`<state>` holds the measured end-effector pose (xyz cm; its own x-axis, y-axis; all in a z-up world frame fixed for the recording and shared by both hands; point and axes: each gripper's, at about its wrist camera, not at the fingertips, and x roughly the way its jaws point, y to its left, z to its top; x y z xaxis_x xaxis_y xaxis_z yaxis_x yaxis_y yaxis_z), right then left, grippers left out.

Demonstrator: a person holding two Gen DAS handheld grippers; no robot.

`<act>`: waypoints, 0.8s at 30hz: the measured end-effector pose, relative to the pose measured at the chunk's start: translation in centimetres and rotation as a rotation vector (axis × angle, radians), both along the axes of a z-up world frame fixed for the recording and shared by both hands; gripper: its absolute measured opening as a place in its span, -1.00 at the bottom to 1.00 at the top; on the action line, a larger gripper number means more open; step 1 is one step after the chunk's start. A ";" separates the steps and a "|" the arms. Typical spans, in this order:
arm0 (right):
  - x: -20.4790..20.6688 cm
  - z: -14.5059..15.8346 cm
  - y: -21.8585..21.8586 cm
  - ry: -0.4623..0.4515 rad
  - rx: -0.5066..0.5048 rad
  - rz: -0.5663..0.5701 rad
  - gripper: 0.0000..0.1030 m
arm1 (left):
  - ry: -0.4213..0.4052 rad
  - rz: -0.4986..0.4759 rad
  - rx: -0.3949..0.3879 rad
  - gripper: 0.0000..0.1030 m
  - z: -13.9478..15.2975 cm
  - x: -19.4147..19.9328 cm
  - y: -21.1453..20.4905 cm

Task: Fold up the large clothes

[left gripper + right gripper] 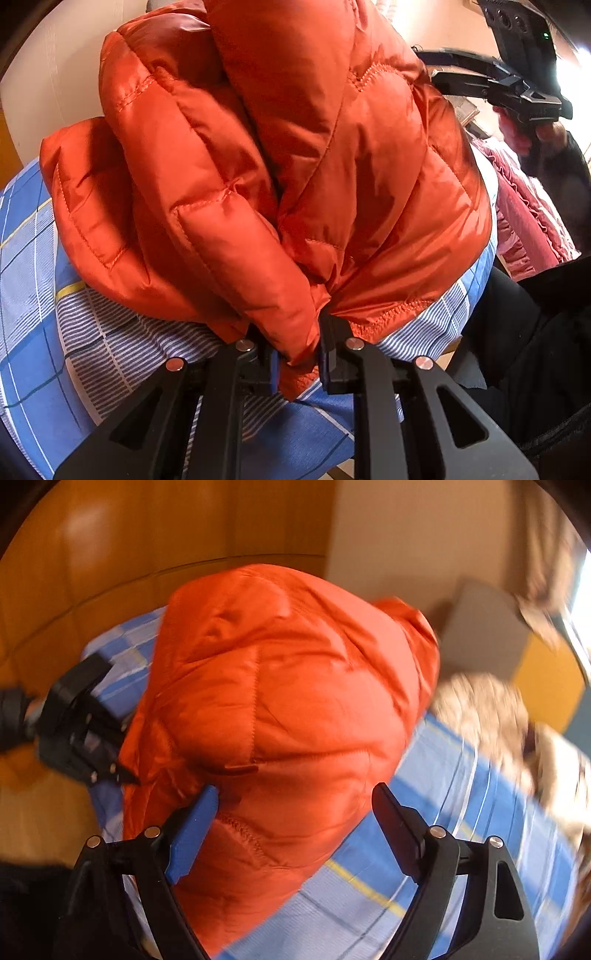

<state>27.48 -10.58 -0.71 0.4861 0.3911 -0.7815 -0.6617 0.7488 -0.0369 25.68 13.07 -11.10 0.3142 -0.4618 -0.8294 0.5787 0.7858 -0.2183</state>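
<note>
One orange jacket (280,155); left claw (298,363) clamps it; right claw (295,805) spread

Black hand-held gripper (295,805) frames, blue finger pads (192,834) (silver pivot screws), person's dark sleeve (565,162).

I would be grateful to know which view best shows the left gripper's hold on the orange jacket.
The left wrist view: the left gripper pinches a fold of the orange jacket up close. The right wrist view shows it only sideways and blurred behind the jacket.
</note>
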 end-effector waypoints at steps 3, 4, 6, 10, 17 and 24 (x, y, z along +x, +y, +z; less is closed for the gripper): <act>0.8 -0.5 -1.5 0.154 0.142 -0.204 0.64 | -0.021 0.017 0.003 -0.70 -0.1 -0.6 0.2; 0.8 -0.7 -2.2 0.204 0.207 -0.265 0.64 | -0.026 0.027 -0.002 -0.70 -0.1 -0.8 0.3; -0.1 -1.1 -3.1 0.234 0.261 -0.384 0.64 | -0.040 0.048 -0.009 -0.70 -0.2 -1.4 0.5; -2.8 -0.6 -3.4 0.222 0.316 -0.438 0.57 | -0.064 0.109 -0.038 -0.71 -0.5 -2.5 1.1; -5.5 0.7 -2.8 0.192 0.341 -0.501 0.13 | -0.116 0.156 -0.015 -0.71 -0.5 -4.9 1.0; -1.6 2.3 -1.7 0.275 0.432 -0.586 0.09 | -0.137 0.146 0.004 -0.71 -0.3 -6.1 0.8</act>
<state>25.89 -12.25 1.61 0.5180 0.4276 -0.7408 -0.0967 0.8898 0.4460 19.63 13.82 -11.37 0.4875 -0.3998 -0.7762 0.4824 0.8644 -0.1422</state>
